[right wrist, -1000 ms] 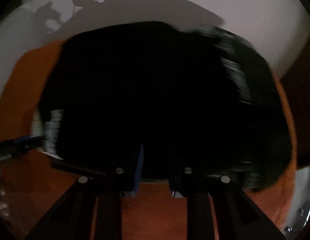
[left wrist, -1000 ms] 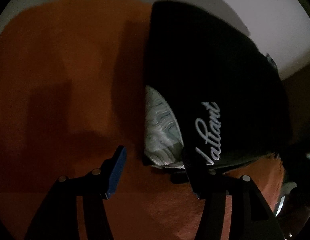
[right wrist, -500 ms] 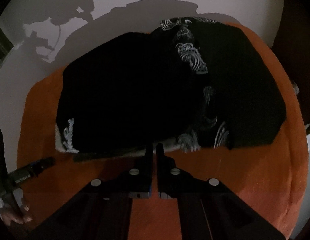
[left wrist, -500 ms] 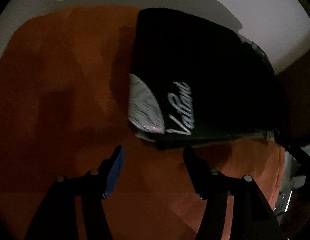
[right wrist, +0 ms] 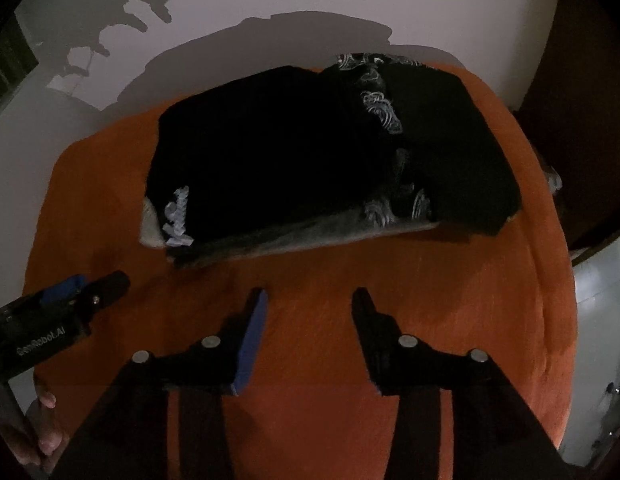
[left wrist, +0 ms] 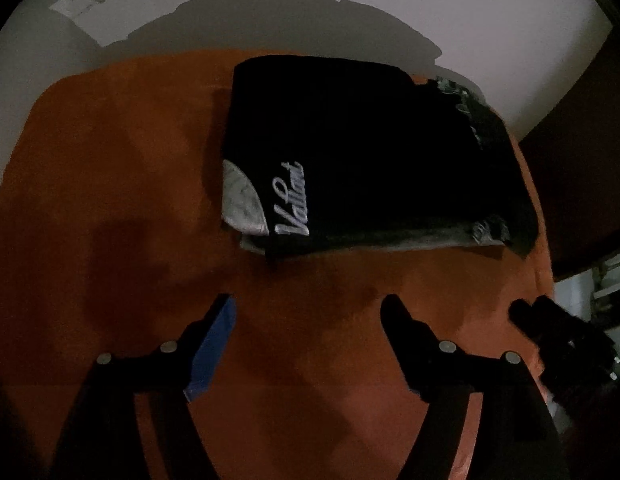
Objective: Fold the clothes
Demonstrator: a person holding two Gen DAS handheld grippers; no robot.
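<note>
Folded black T-shirt (left wrist: 362, 152) (white script logo) flat on orange cloth (left wrist: 110, 200), left gripper (left wrist: 310, 344) and right gripper (right wrist: 310, 332) above cloth, jaws opening, nothing between them

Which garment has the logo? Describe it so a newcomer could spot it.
On the orange cloth lie black folded clothes. The logo shirt is the left-hand piece in both views, overlapping the patterned garment to its right. It has white script lettering at its near left corner beside a grey curved panel; its neighbour shows swirly white print instead.
</note>
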